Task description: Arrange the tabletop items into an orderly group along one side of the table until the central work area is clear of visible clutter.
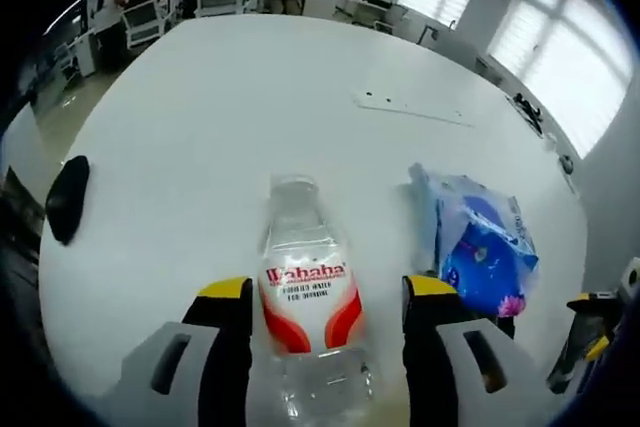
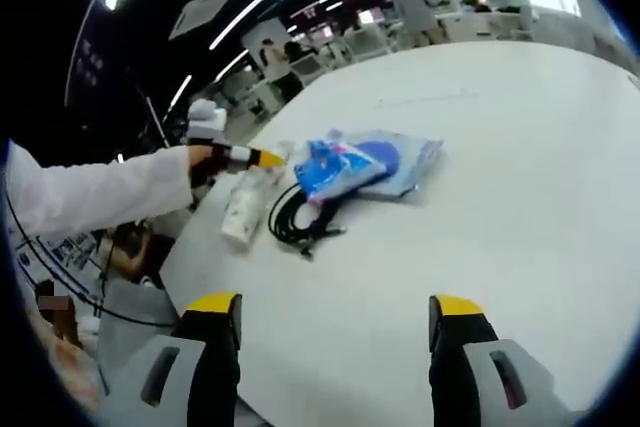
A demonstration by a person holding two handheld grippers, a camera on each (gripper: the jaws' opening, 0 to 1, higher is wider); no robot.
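In the left gripper view the left gripper has its two yellow-tipped jaws spread to either side of a clear water bottle that lies on its side on the white table. The bottle has a red and white label, and one end points away from the camera towards the middle of the table. The jaws stand beside the bottle's flanks; whether they touch or squeeze it cannot be told, and gaps seem to show on both sides.

Taking the bottle as the landmark: just to its right lies a blue plastic pack, flat on the table, near but apart from the bottle. Well to its left, at the table's edge, rests a black oval object. Beyond the bottle, farther across the table, a thin flat white piece lies on the surface. At the far right edge a yellow and black part of the other gripper shows.

In the right gripper view the right gripper hangs above bare table with its jaws wide apart and nothing between them. Ahead of it the bottle lies near the table's edge, with the left gripper at its far end, held by a white-sleeved arm. Just beside the bottle, on the side towards the table's middle, is a coiled black cable, and the pack lies touching or overlapping the cable's far side. People and desks stand in the room beyond
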